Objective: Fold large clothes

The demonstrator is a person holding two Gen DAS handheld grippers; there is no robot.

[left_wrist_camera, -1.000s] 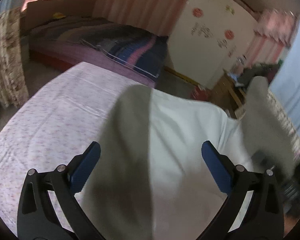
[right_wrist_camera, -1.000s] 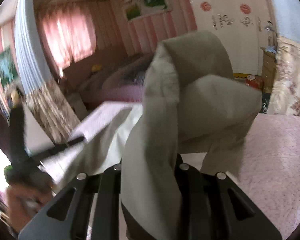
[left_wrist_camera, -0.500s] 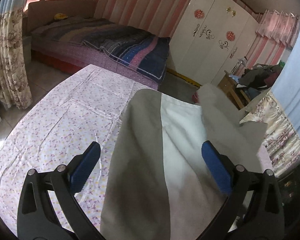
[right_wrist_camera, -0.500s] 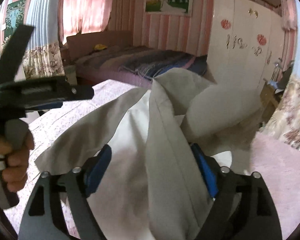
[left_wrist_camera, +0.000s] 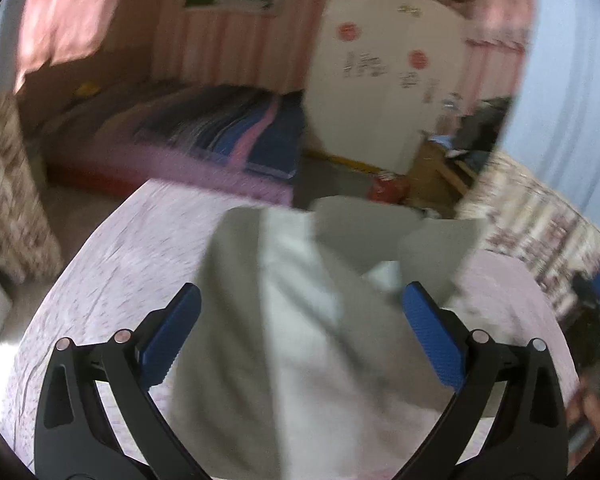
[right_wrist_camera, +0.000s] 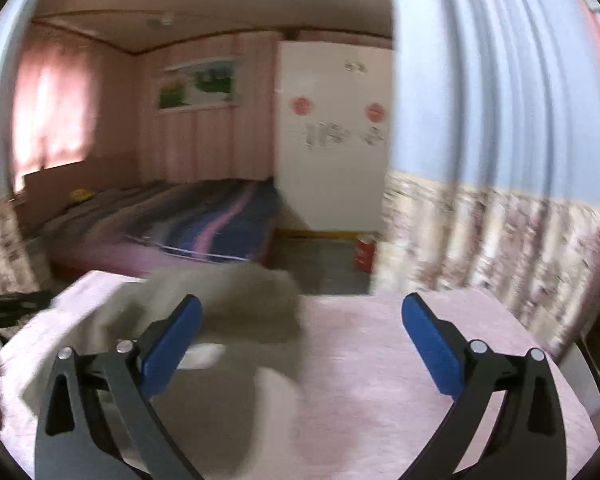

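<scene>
A large grey and white garment (left_wrist_camera: 300,360) lies spread on the pink floral bed sheet (left_wrist_camera: 112,280), its far end bunched in loose folds. My left gripper (left_wrist_camera: 300,292) hovers open above the garment, its blue pads wide apart and touching nothing. In the right wrist view the garment (right_wrist_camera: 240,300) lies crumpled to the left, partly under the left finger. My right gripper (right_wrist_camera: 302,302) has its jaws opening, now very wide, with nothing between the pads and only the pink sheet (right_wrist_camera: 380,380) beyond. Both views are blurred by motion.
Across a strip of floor stands another bed with a striped blue and pink blanket (left_wrist_camera: 228,132). A white wardrobe (left_wrist_camera: 380,92) and a red object (left_wrist_camera: 384,190) are at the back right. A blue and floral curtain (right_wrist_camera: 500,160) hangs close on the right.
My right gripper opened and let go of the grey fabric, then swung away to the right. The garment dropped onto the bed. My left gripper stayed open and drew up and back.
</scene>
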